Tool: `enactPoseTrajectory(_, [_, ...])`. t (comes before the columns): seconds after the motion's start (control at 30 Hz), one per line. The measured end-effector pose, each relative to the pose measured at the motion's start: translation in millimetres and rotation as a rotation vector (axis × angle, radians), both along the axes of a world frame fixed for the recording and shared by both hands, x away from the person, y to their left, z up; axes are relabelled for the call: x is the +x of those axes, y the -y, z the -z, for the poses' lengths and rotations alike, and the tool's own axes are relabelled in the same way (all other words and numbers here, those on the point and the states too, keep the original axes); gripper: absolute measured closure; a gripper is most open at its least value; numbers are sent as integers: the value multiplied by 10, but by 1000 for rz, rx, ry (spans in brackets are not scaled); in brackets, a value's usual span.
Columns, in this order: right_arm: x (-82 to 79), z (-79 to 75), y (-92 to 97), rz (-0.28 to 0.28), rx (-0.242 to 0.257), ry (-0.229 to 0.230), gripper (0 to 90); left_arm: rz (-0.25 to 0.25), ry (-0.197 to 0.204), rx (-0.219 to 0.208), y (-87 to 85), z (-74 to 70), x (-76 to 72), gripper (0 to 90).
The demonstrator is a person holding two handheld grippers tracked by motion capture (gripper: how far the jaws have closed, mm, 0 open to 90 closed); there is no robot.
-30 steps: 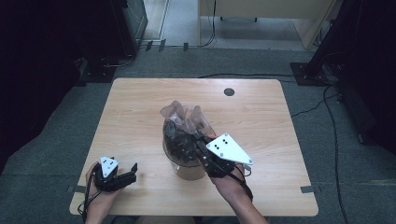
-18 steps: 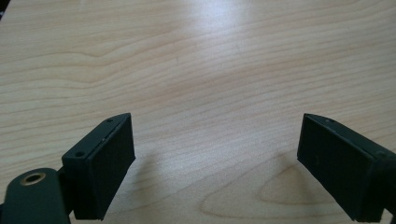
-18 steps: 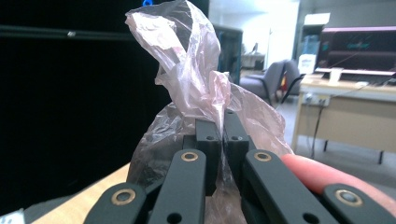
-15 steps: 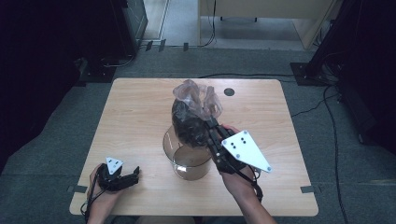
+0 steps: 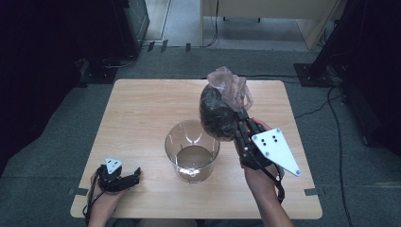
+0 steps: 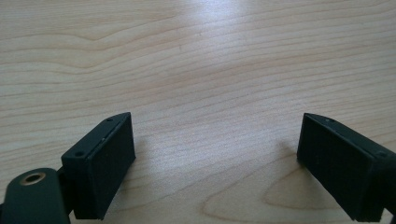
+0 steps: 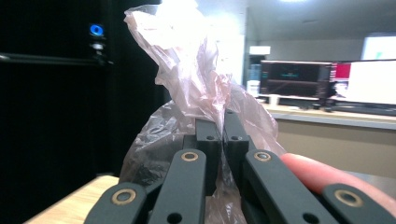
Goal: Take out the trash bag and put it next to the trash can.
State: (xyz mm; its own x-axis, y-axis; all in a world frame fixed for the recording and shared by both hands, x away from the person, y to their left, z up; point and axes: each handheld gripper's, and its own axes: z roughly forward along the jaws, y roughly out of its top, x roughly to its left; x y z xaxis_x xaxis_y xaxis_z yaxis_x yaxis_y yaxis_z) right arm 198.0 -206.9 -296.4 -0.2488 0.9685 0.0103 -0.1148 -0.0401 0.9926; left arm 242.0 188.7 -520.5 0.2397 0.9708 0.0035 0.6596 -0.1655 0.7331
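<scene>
A clear plastic container (image 5: 192, 151) is standing upright on the wooden table (image 5: 142, 113), a little toward the person's edge of it. Its inside is looking empty, though reflections on the wall are making that hard to confirm.

The right gripper (image 5: 240, 124) is hanging in the air just to the right of the container and above the level of its rim. Its jaws are pressed together on the gathered neck of a thin pinkish plastic bag (image 5: 222, 106). In the right gripper view the film (image 7: 196, 79) is bunching up between and above the two black jaws. The bag's full, dark body is hanging up and to the right of the container's mouth, clear of the table. What is inside the bag cannot be made out. The grey three-cornered plate (image 5: 275, 150) is sitting on top of this gripper.

The left gripper (image 5: 131, 176) is resting on the table to the left of the container, toward the person's edge, well apart from it. Its jaws are standing wide apart over bare wood with nothing between them.
</scene>
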Motion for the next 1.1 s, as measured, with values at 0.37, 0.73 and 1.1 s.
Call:
enactPoseTrajectory(0.37, [208, 425, 315, 104, -5, -104, 897, 1, 0, 0, -1, 1, 1, 108])
enactPoseTrajectory(0.73, [608, 868, 299, 112, 2, -227, 900, 8, 0, -1, -7, 0, 9, 109])
enactPoseTrajectory(1.1, [1039, 1112, 58, -43, 73, -275, 900, 12, 1, -2, -10, 1, 12, 109])
